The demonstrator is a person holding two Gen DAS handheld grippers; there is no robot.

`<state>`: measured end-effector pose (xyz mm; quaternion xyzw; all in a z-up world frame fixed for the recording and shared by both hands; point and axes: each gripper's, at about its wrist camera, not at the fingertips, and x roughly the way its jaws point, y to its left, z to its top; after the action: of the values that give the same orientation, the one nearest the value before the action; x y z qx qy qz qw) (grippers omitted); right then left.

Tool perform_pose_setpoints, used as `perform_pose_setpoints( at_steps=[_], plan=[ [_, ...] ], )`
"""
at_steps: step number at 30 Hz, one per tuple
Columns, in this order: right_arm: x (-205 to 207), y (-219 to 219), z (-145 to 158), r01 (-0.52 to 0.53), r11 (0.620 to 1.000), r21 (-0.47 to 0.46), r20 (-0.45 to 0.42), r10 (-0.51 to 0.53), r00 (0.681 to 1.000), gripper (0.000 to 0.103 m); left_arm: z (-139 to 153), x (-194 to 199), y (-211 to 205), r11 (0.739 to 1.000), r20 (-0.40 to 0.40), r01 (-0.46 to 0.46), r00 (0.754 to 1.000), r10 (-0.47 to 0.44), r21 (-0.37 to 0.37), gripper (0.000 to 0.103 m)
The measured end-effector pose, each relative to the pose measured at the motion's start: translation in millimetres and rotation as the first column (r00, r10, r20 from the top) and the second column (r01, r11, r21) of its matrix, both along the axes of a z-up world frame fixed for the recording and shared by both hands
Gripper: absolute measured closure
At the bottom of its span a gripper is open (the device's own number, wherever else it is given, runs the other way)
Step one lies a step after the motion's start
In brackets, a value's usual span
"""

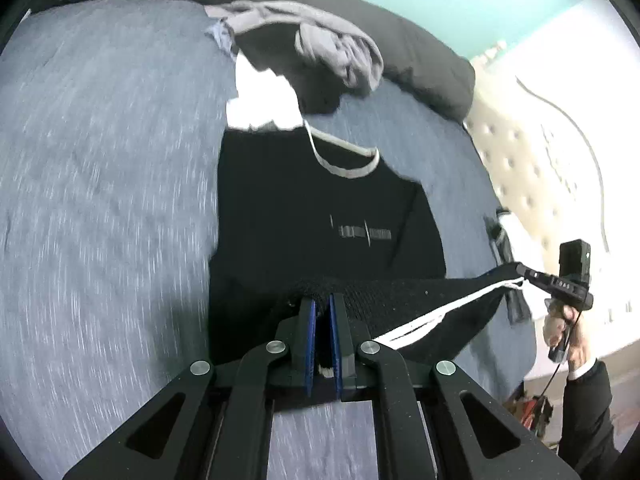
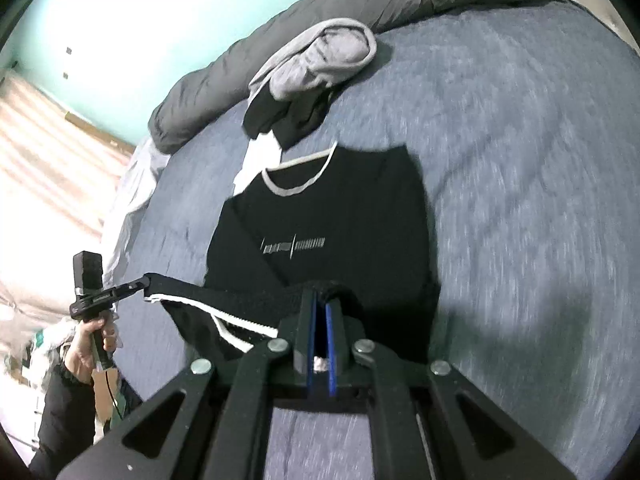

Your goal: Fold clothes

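black shirt [image 1: 320, 216] with white-trimmed collar lies flat on blue-grey bed [image 1: 100, 160]; chest print blurred, unreadable. its white-striped hem is lifted at 6 o'clock, stretched between left gripper [image 1: 323, 304] and right gripper [image 2: 320, 300], both clamped on the fabric. grey garment pile [image 2: 320, 56] at 12 o'clock.

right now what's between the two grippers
The black sweater's lifted hem, stretched taut from the left gripper to the right gripper; both wrist views show it.
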<state>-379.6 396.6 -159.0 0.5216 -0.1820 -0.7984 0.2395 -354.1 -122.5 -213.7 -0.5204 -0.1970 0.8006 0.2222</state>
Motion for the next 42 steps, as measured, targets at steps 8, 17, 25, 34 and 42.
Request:
perform_pose_setpoints(
  at_steps=[8,17,25,34,42],
  plan=[
    [-87,1,-11,0.051,0.999,-0.001,-0.013,-0.051,0.999,0.099,-6,-92,-2,0.999,-0.002,-0.039,0.999,0.039,0.002,0.096],
    [-161,-5,-42,0.095,0.995,0.023,-0.009,-0.095,0.995,0.099,-34,-164,-1,0.997,0.003,-0.077,0.997,0.077,-0.001,0.096],
    [-205,-15,-90,0.129,0.99,0.063,0.031,-0.131,0.991,0.099,-68,-208,-2,0.993,0.004,-0.121,0.993,0.121,-0.007,0.096],
    [-210,-5,-122,0.185,0.982,-0.04,-0.001,-0.186,0.983,0.093,-103,-215,-11,0.984,-0.027,-0.175,0.984,0.176,0.037,0.076],
    [-191,13,-96,0.187,0.982,0.005,-0.115,-0.185,0.976,0.064,-97,-199,-24,0.983,-0.06,-0.18,0.982,0.182,0.025,0.055]
  ],
)
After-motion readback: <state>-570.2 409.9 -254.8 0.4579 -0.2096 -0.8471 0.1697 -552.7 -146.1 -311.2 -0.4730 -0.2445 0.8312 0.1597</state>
